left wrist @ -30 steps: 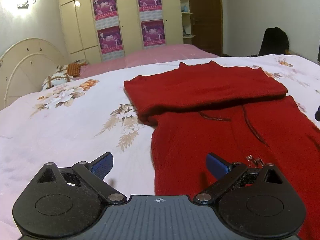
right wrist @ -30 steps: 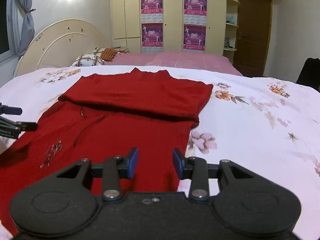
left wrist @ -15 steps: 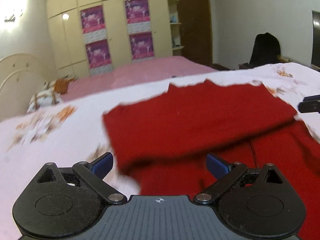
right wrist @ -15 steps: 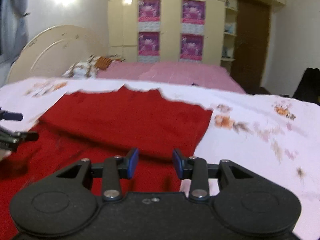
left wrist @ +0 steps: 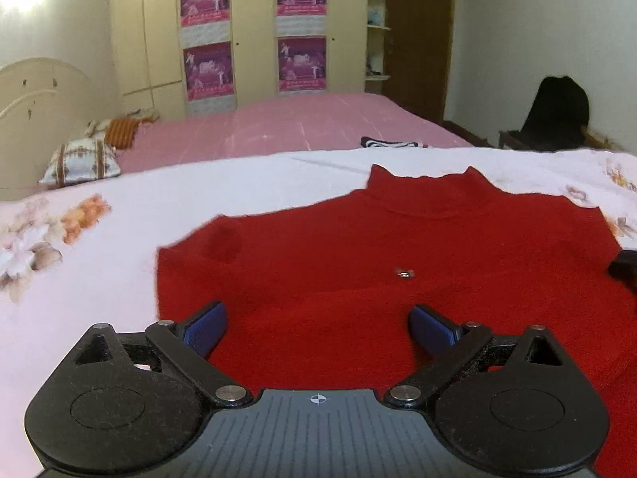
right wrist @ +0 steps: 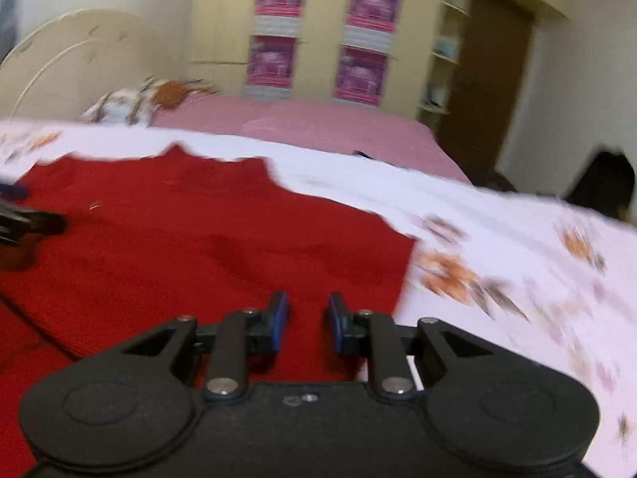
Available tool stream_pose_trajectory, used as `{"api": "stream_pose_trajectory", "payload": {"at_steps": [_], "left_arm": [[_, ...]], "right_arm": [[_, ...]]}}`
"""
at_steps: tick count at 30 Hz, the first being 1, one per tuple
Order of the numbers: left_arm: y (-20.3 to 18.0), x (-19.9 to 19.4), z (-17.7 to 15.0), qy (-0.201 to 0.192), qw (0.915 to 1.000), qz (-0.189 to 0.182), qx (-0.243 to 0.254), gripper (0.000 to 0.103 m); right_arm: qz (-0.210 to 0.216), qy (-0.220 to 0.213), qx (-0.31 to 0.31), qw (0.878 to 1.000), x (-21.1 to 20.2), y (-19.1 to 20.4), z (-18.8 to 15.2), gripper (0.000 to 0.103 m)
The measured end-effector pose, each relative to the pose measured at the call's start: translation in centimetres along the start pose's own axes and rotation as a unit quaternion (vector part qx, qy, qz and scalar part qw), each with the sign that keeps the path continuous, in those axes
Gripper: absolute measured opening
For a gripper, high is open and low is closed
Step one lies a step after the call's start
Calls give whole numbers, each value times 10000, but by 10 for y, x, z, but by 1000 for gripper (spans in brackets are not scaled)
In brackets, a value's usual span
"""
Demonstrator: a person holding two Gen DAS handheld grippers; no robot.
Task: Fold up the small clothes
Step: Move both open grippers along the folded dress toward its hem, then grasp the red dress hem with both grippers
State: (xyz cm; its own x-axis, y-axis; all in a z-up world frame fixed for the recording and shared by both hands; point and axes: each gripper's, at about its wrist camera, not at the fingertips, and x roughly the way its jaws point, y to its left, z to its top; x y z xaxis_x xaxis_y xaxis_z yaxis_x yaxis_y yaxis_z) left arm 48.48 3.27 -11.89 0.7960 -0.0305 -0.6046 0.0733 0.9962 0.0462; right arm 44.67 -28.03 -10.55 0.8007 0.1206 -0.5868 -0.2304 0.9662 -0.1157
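A red knit sweater lies on the white floral bedsheet, its upper part folded down over its lower part. My left gripper is wide open and empty, low over the folded part near its left edge. In the right wrist view the sweater fills the left half. My right gripper is open with a narrower gap, empty, over the folded part's right side. The left gripper's tip shows at that view's left edge.
A pink bed stands behind, with pillows by a cream headboard. A cupboard with posters lines the back wall. A dark chair stands at the right. A small striped item lies on the pink bed.
Both grippers have moved forward over the sweater, from its lower hem area to above the folded upper part. Neither jaw opening has changed. The sweater has not moved.
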Motion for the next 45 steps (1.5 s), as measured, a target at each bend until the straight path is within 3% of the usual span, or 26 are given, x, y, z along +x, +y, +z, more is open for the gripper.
{"api": "stream_pose_trajectory", "payload": {"at_steps": [5, 8, 10, 12, 15, 21, 24, 26, 30, 34, 37, 41, 43, 45], "left_arm": [[22, 1, 21, -439, 9986, 149, -271, 98], [34, 24, 32, -243, 9990, 266, -253, 98], [43, 51, 30, 346, 9981, 454, -242, 98], [56, 53, 27, 362, 9968, 333, -636, 98], [66, 27, 22, 66, 9957, 511, -768, 98], [71, -57, -35, -128, 9977, 187, -636, 98], [75, -101, -63, -102, 9985, 237, -492, 85], [81, -126, -80, 10, 9975, 75, -709, 85], [87, -168, -115, 411, 9938, -462, -927, 85], [97, -206, -151, 581, 9878, -903, -1128, 63], [103, -223, -172, 893, 9729, -1579, -1430, 63], [101, -243, -194, 1069, 9639, -1772, -1674, 64], [105, -248, -205, 1119, 9482, -2055, -2147, 64], [105, -250, -217, 1118, 9353, -2299, -2447, 64]], "right_arm": [[212, -351, 272, 9988, 0, -22, 16, 24], [-5, -247, 388, 9989, 22, -39, 27, 23], [-255, 35, 143, 9996, 43, -41, 26, 23], [-299, 103, 85, 9995, 51, -44, 24, 25], [-297, -4, 200, 9994, 37, -51, 26, 25], [163, -313, 644, 9973, -38, -66, -10, 30], [73, -291, 457, 9985, -78, -57, -31, 30], [31, -205, 243, 9995, -105, -45, -49, 30], [518, 60, 808, 9954, -152, -36, -78, 32], [1205, 445, 1882, 9737, -190, -41, -110, 37], [1579, 697, 2421, 9548, -213, -46, -132, 42], [1586, 1030, 2935, 9371, -235, -49, -162, 44], [1574, 1045, 3205, 9282, -246, -47, -175, 43], [1868, 1085, 3572, 9087, -250, -45, -185, 43]]}}
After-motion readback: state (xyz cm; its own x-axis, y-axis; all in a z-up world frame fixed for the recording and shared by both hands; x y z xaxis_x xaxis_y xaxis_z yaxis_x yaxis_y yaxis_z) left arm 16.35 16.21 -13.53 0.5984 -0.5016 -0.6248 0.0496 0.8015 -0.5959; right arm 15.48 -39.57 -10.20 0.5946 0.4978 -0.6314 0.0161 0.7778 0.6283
